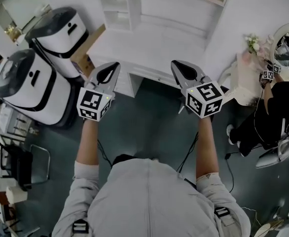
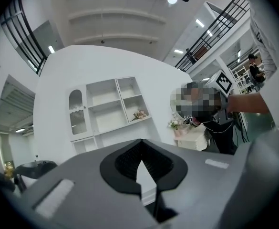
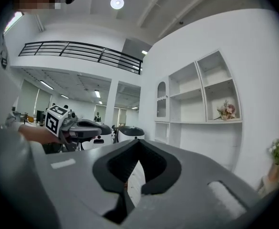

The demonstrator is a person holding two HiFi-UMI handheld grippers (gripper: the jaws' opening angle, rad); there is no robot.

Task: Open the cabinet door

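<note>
- Progress: none yet; cabinet door (image 2: 77,112) looks closed.
- Jaws of left gripper (image 1: 113,67) and right gripper (image 1: 178,64) pressed together, empty, well short of it.
- Approach, grasp and pull all remain.

Shelf unit (image 1: 134,6): its top is cut off by the head view's upper edge.
Arched cabinet door (image 2: 76,112): too small for me to tell a handle.
Lower cabinets (image 2: 84,145): mostly hidden behind my left gripper (image 2: 140,142).
Flowers (image 3: 226,110): too small to tell their holder.
Other person (image 1: 277,102): cut off at the head view's right edge.
</note>
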